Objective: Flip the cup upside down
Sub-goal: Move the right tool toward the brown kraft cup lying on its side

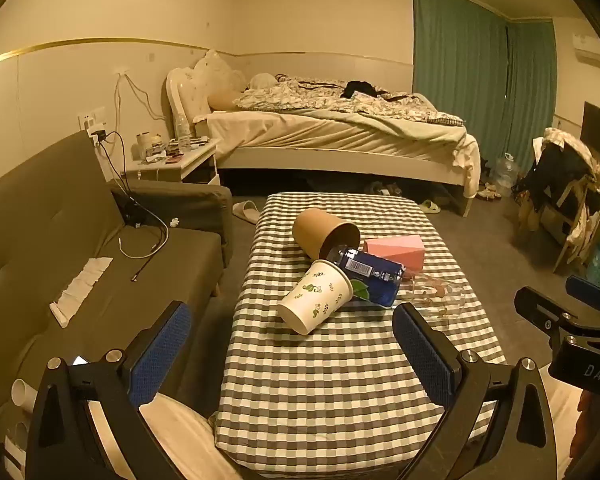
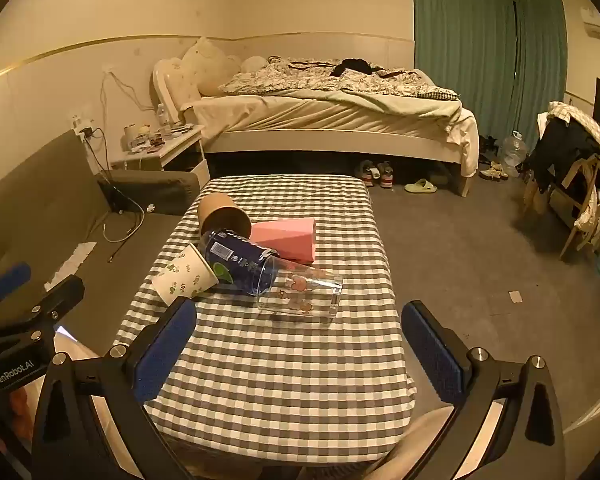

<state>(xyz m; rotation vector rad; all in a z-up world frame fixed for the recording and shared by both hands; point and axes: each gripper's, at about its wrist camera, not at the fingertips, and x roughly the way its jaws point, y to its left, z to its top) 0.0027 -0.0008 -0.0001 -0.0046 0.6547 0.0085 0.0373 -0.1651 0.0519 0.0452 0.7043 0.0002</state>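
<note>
Several cups lie on their sides in a chain on the checked table [image 1: 324, 392] [image 2: 284, 380]. A white leaf-print paper cup [image 1: 316, 298] [image 2: 186, 274] is nearest. A dark blue cup [image 1: 370, 276] [image 2: 240, 262], a brown paper cup [image 1: 324, 234] [image 2: 222, 214] and a clear glass with pink figures [image 1: 436, 298] [image 2: 300, 290] lie with it. My left gripper [image 1: 292, 354] is open and empty, just short of the white cup. My right gripper [image 2: 300, 354] is open and empty, just short of the glass.
A pink box [image 1: 394, 250] [image 2: 286, 238] lies behind the cups. A grey sofa [image 1: 80, 240] stands left of the table, with cables on it. A bed [image 1: 340, 132] is behind, a chair with clothes [image 2: 572, 168] at the right.
</note>
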